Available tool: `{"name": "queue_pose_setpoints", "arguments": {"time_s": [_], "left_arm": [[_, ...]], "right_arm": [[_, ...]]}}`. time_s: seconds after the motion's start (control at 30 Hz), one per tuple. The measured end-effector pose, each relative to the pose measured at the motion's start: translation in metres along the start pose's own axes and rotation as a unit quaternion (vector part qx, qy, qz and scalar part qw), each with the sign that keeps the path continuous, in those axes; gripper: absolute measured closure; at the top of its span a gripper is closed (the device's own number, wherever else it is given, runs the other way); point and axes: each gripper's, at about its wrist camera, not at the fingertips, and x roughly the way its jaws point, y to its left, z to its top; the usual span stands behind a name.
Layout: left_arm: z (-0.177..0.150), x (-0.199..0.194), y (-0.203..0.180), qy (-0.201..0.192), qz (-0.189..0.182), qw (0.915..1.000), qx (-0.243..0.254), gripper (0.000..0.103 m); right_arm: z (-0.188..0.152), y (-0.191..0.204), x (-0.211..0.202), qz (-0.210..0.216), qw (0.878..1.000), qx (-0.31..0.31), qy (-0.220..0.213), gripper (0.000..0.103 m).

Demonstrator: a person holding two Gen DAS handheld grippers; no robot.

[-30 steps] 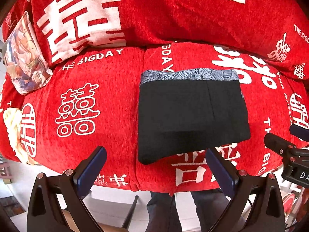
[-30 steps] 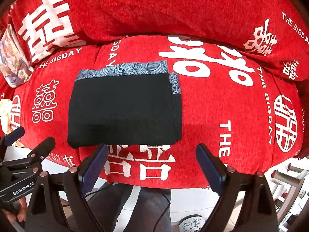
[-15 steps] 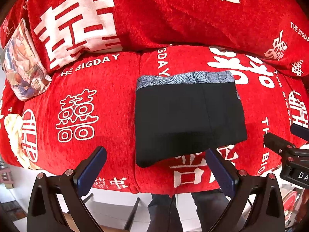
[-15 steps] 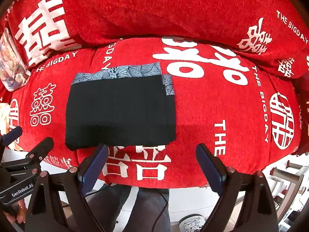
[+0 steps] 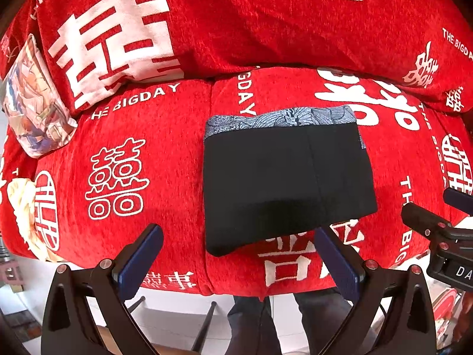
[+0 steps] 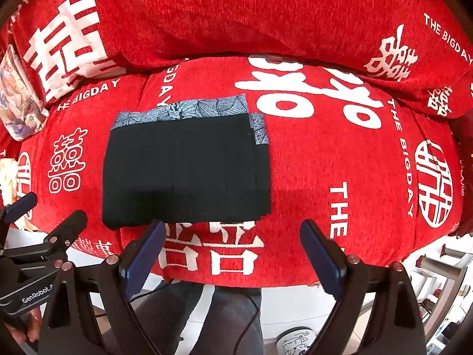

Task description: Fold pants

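Observation:
The black pants (image 5: 283,177) lie folded into a flat rectangle on the red sofa seat (image 5: 147,124), with a blue-grey patterned band along the far edge. They also show in the right wrist view (image 6: 186,171). My left gripper (image 5: 236,254) is open and empty, held off the seat's front edge near the pants' near edge. My right gripper (image 6: 233,251) is open and empty, in front of the seat and right of the pants. Each gripper shows at the edge of the other's view (image 5: 437,230) (image 6: 32,230).
The sofa's red back cushions (image 5: 266,23) rise behind the seat. A printed pillow (image 5: 32,103) leans at the far left. The person's legs (image 6: 207,319) and white floor are below the seat edge. A metal rack (image 6: 443,272) stands at the lower right.
Both grippers have drawn back a little from the sofa, so the folded pants sit slightly lower and smaller in view. The pants have not moved.

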Motion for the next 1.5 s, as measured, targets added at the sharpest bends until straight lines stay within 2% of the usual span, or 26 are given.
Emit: {"name": "queue_pose_setpoints", "arguments": {"time_s": [1.5], "left_arm": [[0.0037,-0.0001,-0.0023,-0.007,-0.008,0.9995,0.031,0.000]], "right_arm": [[0.0015,0.0049,0.0029,-0.005,1.000,-0.005,0.000,0.010]]}}
